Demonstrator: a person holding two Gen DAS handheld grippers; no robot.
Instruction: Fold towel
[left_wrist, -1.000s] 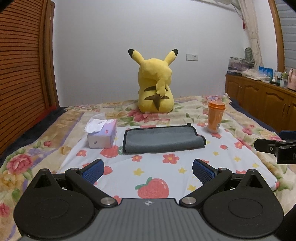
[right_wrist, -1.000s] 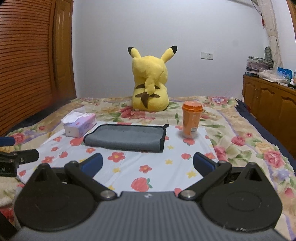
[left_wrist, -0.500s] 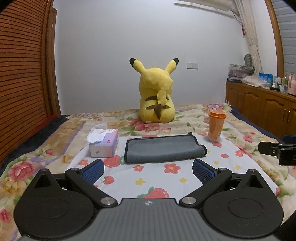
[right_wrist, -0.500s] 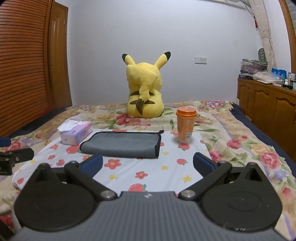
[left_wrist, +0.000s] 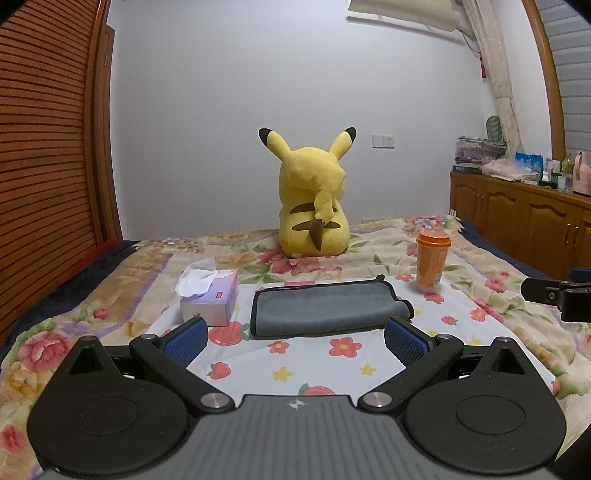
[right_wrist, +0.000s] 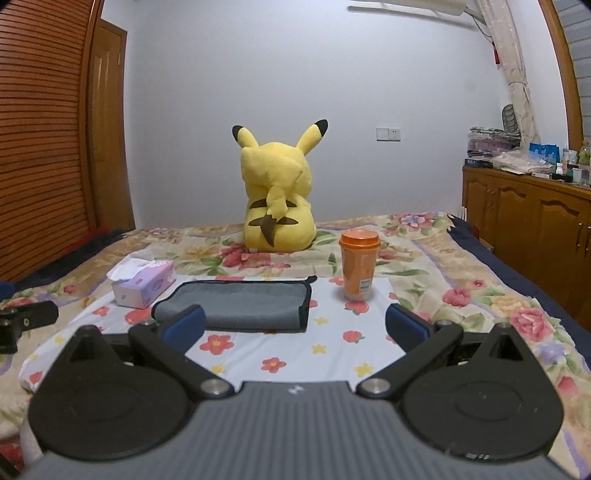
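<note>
A grey towel with black edging (left_wrist: 325, 308) lies folded flat on a white flower-print cloth (left_wrist: 314, 354) on the bed; it also shows in the right wrist view (right_wrist: 243, 304). My left gripper (left_wrist: 295, 338) is open and empty, held back from the towel's near edge. My right gripper (right_wrist: 293, 326) is open and empty, held back from the towel, with its left finger (right_wrist: 183, 326) in front of the towel's near left corner. Each gripper's tip shows at the edge of the other's view.
A tissue box (left_wrist: 208, 301) stands left of the towel and an orange lidded cup (left_wrist: 432, 258) to its right. A yellow Pikachu plush (left_wrist: 314, 206) sits behind. A wooden cabinet (left_wrist: 524, 221) runs along the right wall, a slatted wooden wall (left_wrist: 48, 166) on the left.
Both grippers have drawn back and tilted up, so the towel and bed sit lower and farther in both views. The towel has not moved. Both grippers stay open.
</note>
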